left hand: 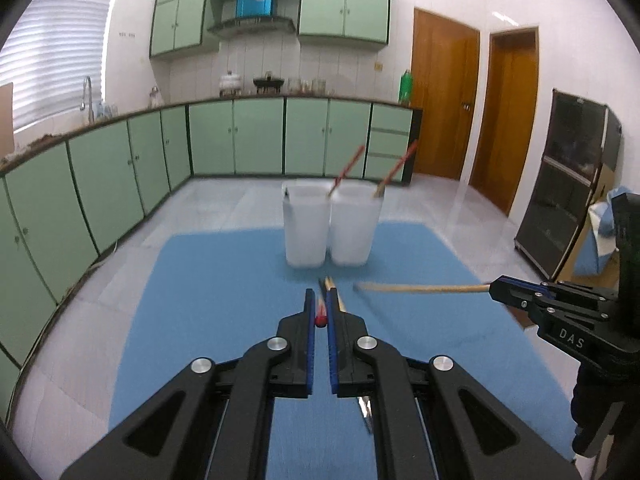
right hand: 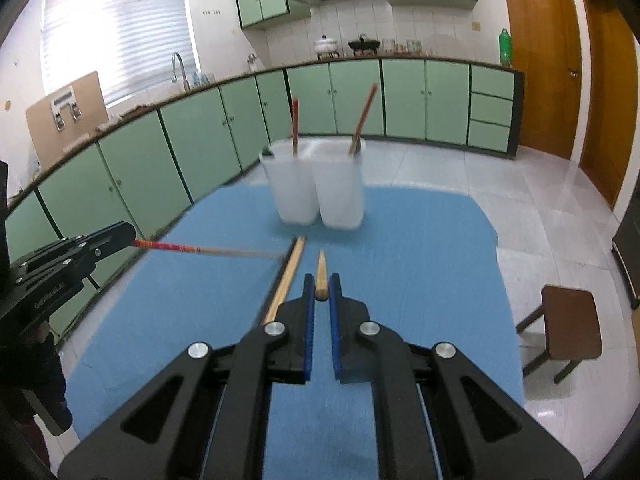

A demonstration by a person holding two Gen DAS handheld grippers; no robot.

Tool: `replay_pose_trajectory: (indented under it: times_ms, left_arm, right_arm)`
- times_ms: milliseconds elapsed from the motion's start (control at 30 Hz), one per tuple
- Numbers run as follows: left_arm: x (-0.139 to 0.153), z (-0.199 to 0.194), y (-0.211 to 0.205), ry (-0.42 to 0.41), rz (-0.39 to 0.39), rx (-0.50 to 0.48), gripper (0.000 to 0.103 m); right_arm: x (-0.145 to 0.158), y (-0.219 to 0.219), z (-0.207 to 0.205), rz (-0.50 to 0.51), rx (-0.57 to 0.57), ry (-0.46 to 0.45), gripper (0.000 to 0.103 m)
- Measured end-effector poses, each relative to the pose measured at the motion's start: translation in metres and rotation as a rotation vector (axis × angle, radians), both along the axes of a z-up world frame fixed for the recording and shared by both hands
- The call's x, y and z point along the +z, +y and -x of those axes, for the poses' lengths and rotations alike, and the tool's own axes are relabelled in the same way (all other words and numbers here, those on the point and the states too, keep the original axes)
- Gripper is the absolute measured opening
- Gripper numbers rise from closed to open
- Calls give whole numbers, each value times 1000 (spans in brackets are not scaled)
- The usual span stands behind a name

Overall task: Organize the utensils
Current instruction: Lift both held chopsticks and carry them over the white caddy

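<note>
Two translucent white cups (left hand: 306, 226) (left hand: 354, 226) stand side by side at the far end of the blue mat (left hand: 224, 280), each with one chopstick leaning in it. My left gripper (left hand: 319, 294) is shut on a red-ended chopstick (left hand: 320, 319), which shows from the side as the red chopstick (right hand: 180, 247) sticking out of the left gripper (right hand: 132, 240). My right gripper (right hand: 321, 278) is shut on a plain wooden chopstick (right hand: 321, 276); in the left wrist view, the right gripper (left hand: 496, 290) holds this wooden chopstick (left hand: 420, 289) level above the mat. A further wooden chopstick (right hand: 286, 280) lies on the mat.
Green kitchen cabinets (left hand: 256, 140) run along the back and left walls. A dark glass-fronted cabinet (left hand: 568, 184) stands at the right, and a brown stool (right hand: 568, 324) sits on the tiled floor beside the table. The cups (right hand: 292, 188) (right hand: 340, 192) stand close ahead.
</note>
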State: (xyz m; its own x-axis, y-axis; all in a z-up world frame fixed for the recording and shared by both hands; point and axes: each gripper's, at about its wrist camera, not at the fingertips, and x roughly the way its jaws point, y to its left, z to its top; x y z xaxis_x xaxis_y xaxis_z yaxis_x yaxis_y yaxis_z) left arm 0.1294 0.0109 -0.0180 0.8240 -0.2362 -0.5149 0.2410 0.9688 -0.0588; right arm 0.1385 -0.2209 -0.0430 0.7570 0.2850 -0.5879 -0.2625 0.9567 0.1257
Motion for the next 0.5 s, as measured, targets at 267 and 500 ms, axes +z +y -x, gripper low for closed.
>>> replay_pose_trajectory:
  times_ms: [267, 500]
  left_arm:
    - [38, -21, 0, -86, 1, -20, 5]
    - [54, -45, -4, -106, 1, -42, 5]
  right_arm:
    - [52, -2, -26, -15, 42, -64, 6]
    - [85, 2, -55, 2, 92, -72, 6]
